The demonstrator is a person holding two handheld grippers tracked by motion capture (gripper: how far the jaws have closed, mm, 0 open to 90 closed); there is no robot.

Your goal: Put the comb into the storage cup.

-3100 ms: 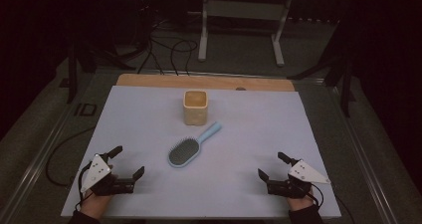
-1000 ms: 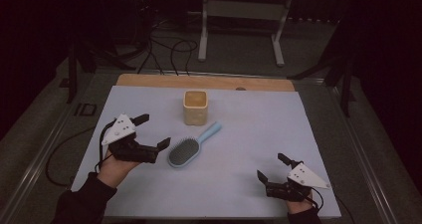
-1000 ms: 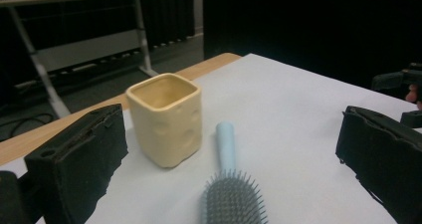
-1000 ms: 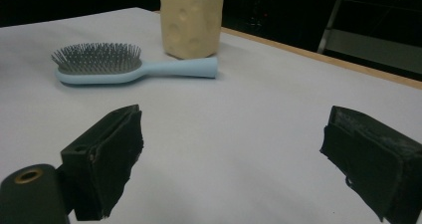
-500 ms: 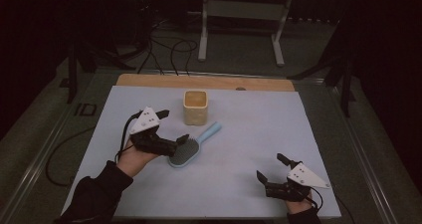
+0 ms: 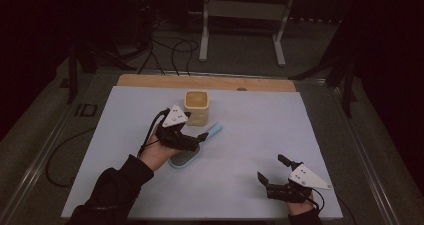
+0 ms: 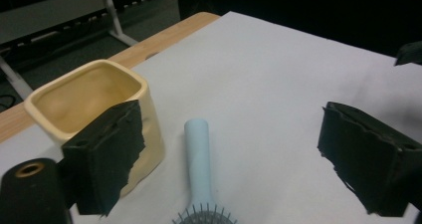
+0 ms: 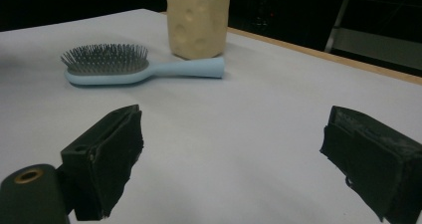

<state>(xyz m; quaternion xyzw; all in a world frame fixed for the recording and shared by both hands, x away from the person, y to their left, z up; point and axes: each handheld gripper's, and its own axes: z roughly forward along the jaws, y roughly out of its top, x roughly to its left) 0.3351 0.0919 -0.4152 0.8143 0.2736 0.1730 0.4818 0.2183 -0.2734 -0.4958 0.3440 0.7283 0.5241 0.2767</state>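
I am bringing my left hand-held gripper (image 6: 192, 141) down over the light-blue hairbrush (image 7: 200, 159), which is lying at the centre of the counter (image 6: 250, 135) just below the yellow cup (image 6: 196, 106). Its jaws are released and have just been narrowing, the handle lying between them untouched. I am aiming to centre them on the handle, clear of the cup; my right hand-held gripper (image 6: 280, 177) is waiting unclenched at lower right.
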